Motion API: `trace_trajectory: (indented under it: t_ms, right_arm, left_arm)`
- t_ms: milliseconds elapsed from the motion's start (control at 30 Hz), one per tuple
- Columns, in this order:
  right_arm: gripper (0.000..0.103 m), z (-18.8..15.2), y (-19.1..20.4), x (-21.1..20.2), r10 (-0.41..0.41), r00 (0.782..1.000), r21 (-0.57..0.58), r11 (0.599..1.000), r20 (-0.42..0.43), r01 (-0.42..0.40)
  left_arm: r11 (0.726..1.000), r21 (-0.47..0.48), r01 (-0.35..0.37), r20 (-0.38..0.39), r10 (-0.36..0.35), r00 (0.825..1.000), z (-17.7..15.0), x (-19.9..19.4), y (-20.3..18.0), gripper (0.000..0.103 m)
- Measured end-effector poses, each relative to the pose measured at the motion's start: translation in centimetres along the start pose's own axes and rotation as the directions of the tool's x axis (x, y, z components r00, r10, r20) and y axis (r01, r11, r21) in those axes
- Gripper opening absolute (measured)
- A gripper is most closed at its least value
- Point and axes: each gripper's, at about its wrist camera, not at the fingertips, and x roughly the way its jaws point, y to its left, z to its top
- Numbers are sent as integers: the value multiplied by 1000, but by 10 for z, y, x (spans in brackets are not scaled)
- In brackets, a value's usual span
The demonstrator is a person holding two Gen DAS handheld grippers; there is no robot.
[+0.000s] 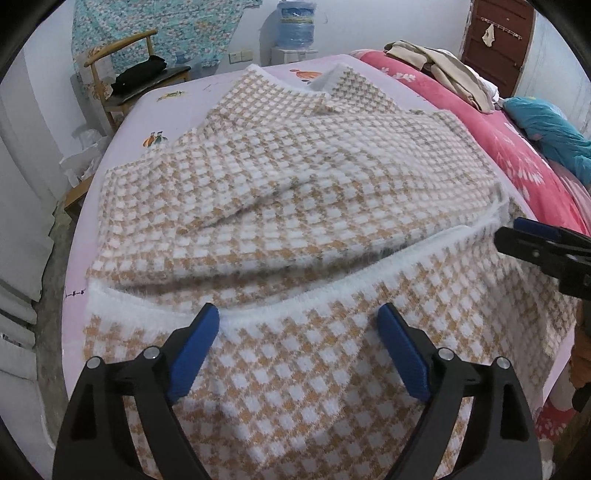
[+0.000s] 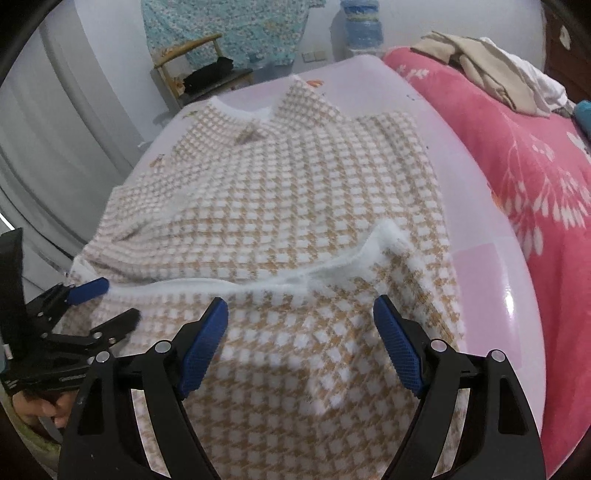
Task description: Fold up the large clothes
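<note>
On the bed (image 1: 110,155), over its pale lilac sheet, I have the checked sweater (image 1: 295,192) spread out: a fuzzy knit in tan and white squares with white ribbed trim. Its lower part has been folded up over the body, so the white hem band (image 1: 258,295) runs across the middle of the garment, and the near fold hangs a little over the bed's front edge. The neckline sits at the far end, towards the wall.

My left tool (image 1: 297,325) hovers just above the folded-over part, near its left end, with its blue pads (image 1: 195,350) spread wide and nothing gripped between them; only cloth lies beneath the gap. My right tool (image 2: 301,317) is likewise wide open over the same flap, further to the right, its pads clear of the knit as far as I can tell. From the right wrist view I see the left tool at the sweater's left edge, beside the hem band, with part of the hand (image 2: 37,410) holding it.

A pink floral blanket (image 2: 535,166) lies alongside on the right, with beige clothing (image 2: 491,70) piled at its far end. Beyond the bed stand a wooden chair (image 1: 122,66) carrying a dark item and a water dispenser bottle (image 1: 295,26) against the wall.
</note>
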Motion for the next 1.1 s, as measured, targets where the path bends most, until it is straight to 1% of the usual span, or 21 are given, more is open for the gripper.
trace_trajectory:
  t_ms: [67,133,167,267,400,500,567,633,1100]
  right_arm:
    - [77,0,5,-3,3,1000,-9,1000,1,-3]
    - [78,-2,8,-3,5,1000,-17,1000,-2,-5]
    - [78,-2,10,-2,3,1000,-23,1000,-6,-4]
    - [78,-5,16,-1,-1,1000,-40,999,-13,0]
    - [78,-10,23,-2,-3,1000,-66,998,-24,2]
    - [78,-15,27,4,-5,999,-86,996,-49,1]
    - [80,-20,30,12,-26,997,-103,995,-69,18]
    - [82,-22,31,15,-33,997,-106,994,-65,26]
    - [82,-19,31,15,-31,997,-110,994,-69,24]
  left_arm:
    - [1000,-6,-6,-3,6,1000,0,1,1,90]
    - [1000,-20,-16,-11,16,1000,0,3,3,96]
    - [999,-36,-9,-20,8,1000,0,5,6,96]
    - [997,-72,16,-28,-18,999,-2,6,11,97]
    - [998,-69,11,-24,-12,1000,-4,6,10,97]
    - [998,-69,12,-24,-14,1000,-4,6,10,97]
    - [997,-70,12,-24,-14,1000,-4,6,11,97]
    - [997,-70,10,-23,-12,1000,-4,6,10,97]
    - [997,-70,10,-23,-12,1000,-4,5,10,97]
